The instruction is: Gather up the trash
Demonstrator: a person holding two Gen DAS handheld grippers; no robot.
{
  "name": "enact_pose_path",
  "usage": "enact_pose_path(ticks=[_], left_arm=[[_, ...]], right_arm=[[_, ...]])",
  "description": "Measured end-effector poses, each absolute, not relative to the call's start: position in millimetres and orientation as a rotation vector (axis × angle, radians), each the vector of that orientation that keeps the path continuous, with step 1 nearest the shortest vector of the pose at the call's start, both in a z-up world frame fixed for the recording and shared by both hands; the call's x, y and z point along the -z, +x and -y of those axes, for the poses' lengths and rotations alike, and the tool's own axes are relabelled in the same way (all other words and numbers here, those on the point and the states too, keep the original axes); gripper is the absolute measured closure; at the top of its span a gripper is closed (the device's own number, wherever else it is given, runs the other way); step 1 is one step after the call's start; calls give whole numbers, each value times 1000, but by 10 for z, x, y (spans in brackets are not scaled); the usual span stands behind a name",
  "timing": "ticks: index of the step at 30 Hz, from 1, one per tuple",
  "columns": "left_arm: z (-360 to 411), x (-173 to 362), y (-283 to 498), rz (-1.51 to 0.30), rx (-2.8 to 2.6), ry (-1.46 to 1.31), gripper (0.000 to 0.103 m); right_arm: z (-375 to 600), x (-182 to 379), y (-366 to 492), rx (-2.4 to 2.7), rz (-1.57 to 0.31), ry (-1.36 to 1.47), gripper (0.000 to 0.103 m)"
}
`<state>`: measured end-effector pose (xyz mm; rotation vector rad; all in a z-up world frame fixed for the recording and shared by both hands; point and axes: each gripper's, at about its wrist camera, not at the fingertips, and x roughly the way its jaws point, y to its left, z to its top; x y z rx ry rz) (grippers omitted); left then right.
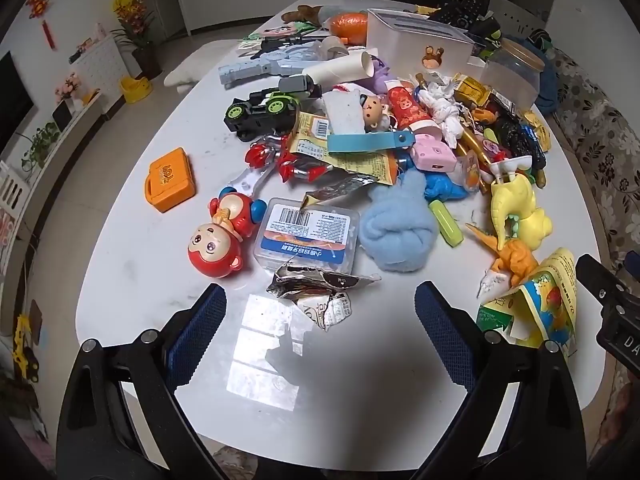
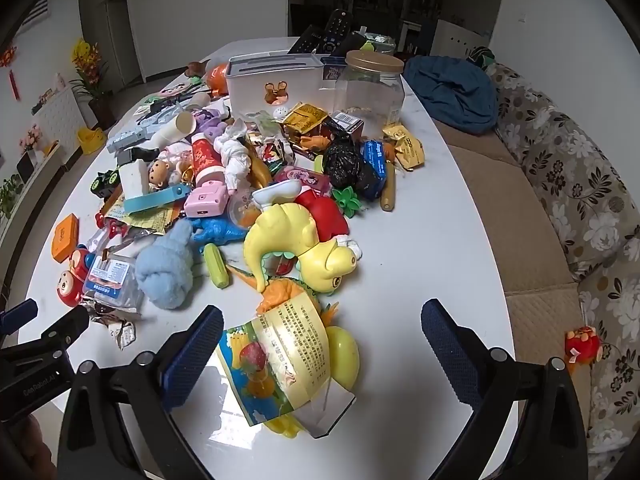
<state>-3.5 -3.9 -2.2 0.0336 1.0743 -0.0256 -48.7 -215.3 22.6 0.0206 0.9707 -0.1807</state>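
Trash: crumpled foil wrapper [image 1: 320,284], yellow snack bag [image 2: 276,356] uncollected, lower centre of tabletop [image 1: 132,240] | left gripper [image 1: 320,320], right gripper [image 2: 322,340] wide, empty | progress: barely begun

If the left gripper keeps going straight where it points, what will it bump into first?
Probably the crumpled silver foil wrapper. It lies just ahead of the open left gripper, centred between its blue-padded fingers on the white table. Depth is hard to judge, so it might touch bare table first.

Crumpled foil wrapper [image 1: 320,284] on table [image 1: 132,248]
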Motion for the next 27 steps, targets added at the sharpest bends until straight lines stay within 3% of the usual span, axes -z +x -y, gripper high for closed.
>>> enact_pose_path(ticks=[27], left_arm=[[5, 33, -30, -1087, 22, 24, 10]], right_arm=[[2139, -207, -493, 179, -979, 23, 5]])
